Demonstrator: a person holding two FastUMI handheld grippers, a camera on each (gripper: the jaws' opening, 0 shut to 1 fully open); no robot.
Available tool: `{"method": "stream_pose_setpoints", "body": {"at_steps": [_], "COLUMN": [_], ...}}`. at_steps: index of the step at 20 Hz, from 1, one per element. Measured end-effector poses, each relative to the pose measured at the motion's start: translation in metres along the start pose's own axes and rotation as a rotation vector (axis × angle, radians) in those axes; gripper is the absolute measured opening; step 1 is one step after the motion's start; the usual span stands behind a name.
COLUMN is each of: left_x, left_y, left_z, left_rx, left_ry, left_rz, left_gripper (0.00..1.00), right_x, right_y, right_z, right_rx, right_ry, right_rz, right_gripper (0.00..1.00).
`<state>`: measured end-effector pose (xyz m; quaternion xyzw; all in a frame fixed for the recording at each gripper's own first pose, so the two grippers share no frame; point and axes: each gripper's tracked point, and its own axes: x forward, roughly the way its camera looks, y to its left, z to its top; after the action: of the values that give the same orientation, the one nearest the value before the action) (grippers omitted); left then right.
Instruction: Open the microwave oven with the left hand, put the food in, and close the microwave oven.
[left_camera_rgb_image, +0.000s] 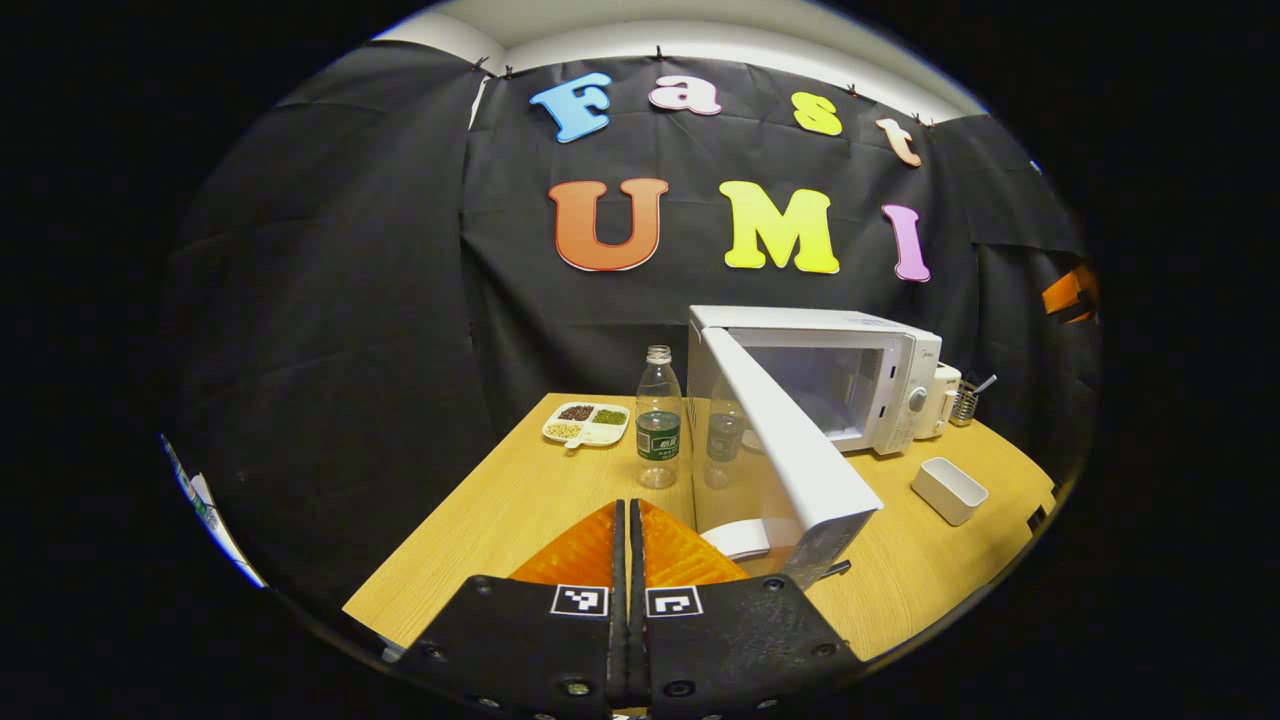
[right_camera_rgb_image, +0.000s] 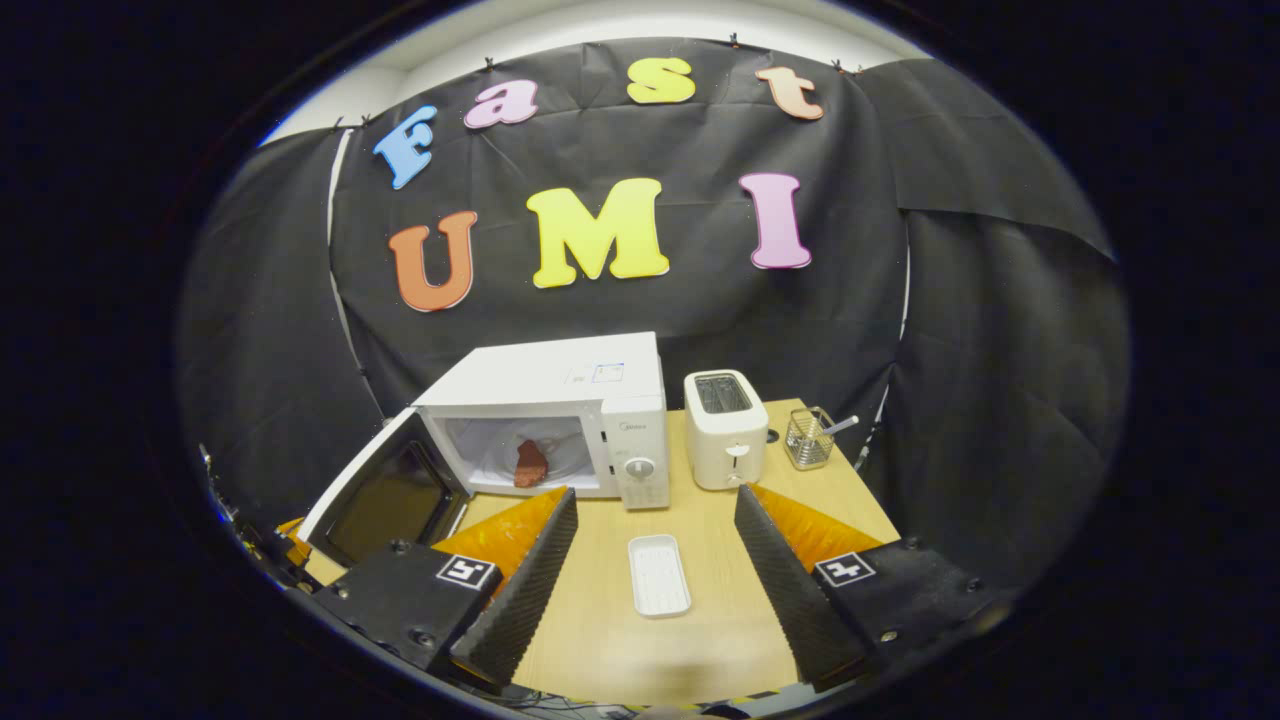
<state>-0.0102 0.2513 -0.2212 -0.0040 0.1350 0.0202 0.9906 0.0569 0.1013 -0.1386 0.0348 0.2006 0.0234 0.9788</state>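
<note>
The white microwave stands on the wooden table with its door swung wide open. Inside it, in the right gripper view, lies a reddish-brown piece of food. My left gripper is shut with nothing between its orange-backed fingers; it sits just left of the door's outer edge, apart from it. Low over the table's near edge, my right gripper stands wide open and empty, in front of the microwave, with a white tray on the table between its fingers.
A white toaster stands right of the microwave, and a wire cup with a utensil beyond it. Two clear bottles and a divided dish of beans sit left of the microwave. The table ends close below both grippers.
</note>
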Motion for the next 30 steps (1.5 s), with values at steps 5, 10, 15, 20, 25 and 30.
{"method": "stream_pose_setpoints", "body": {"at_steps": [5,10,15,20,25,30], "left_x": [0.007,0.008,0.020,0.040,0.069,0.101], "left_y": [-0.029,-0.085,-0.144,-0.199,-0.250,-0.290], "left_z": [-0.014,-0.017,-0.020,-0.014,0.006,0.018], "left_rx": [-0.003,0.000,0.001,0.027,0.020,0.042], "left_ry": [0.037,0.033,0.049,0.046,0.022,0.010], "left_rz": [-0.055,-0.136,-0.218,-0.290,-0.344,-0.400], "left_gripper": [0.00,0.00,0.00,0.00,0.00,0.00], "right_x": [-0.005,-0.007,-0.009,-0.008,-0.006,-0.005], "right_y": [-0.015,-0.042,-0.073,-0.101,-0.121,-0.130], "right_z": [-0.007,-0.016,-0.025,-0.023,-0.009,0.001], "right_rx": [0.015,0.033,0.054,0.083,0.077,0.073], "right_ry": [0.018,0.036,0.061,0.064,0.027,0.018], "right_rz": [-0.013,-0.037,-0.056,-0.063,-0.082,-0.091], "right_gripper": [1.00,1.00,1.00,1.00,1.00,1.00]}}
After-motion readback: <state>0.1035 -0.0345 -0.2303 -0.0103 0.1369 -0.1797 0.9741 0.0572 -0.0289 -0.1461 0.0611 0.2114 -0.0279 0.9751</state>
